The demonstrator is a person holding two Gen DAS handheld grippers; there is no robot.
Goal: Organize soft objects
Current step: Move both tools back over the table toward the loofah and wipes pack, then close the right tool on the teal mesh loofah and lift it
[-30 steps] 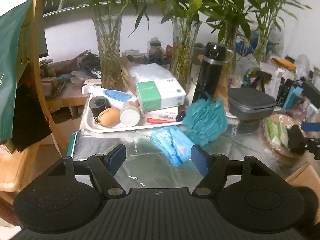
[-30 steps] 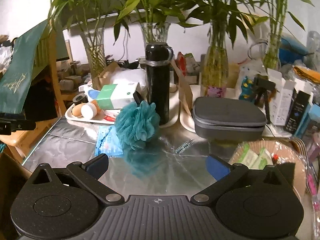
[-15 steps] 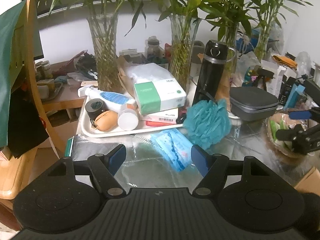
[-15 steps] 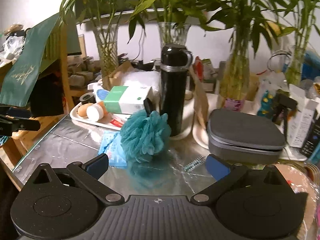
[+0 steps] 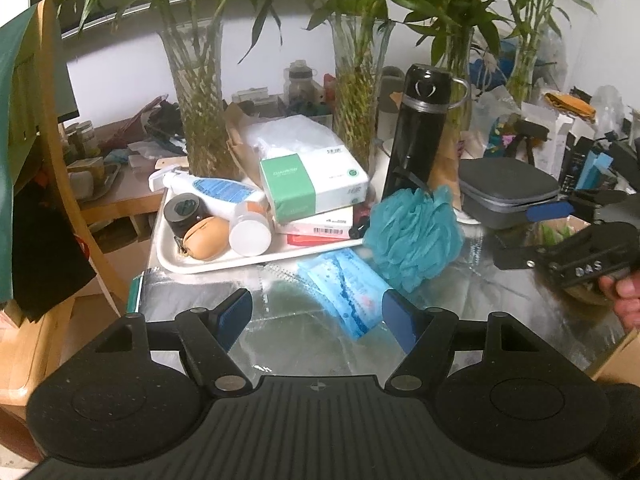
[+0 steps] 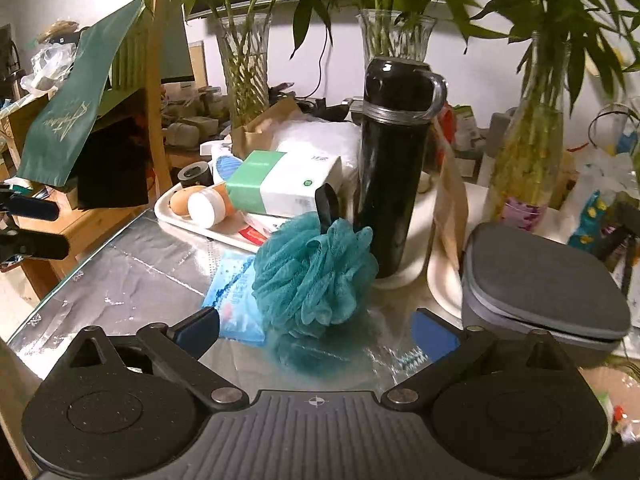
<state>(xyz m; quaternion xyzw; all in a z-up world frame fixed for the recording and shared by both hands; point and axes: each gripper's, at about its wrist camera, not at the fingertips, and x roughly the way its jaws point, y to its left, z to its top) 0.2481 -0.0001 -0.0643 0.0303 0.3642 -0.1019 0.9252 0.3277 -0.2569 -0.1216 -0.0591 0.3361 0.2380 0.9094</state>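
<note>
Left gripper [image 5: 316,318]: jaws parted, empty, above the blue packet [image 5: 344,288] (flat on the table [image 5: 500,300]). Right gripper [image 6: 316,330]: jaws wide, nothing held, teal bath puff [image 6: 312,272] just ahead, touching the packet. Neither soft item is grasped; judged, sorting has barely begun.
</note>
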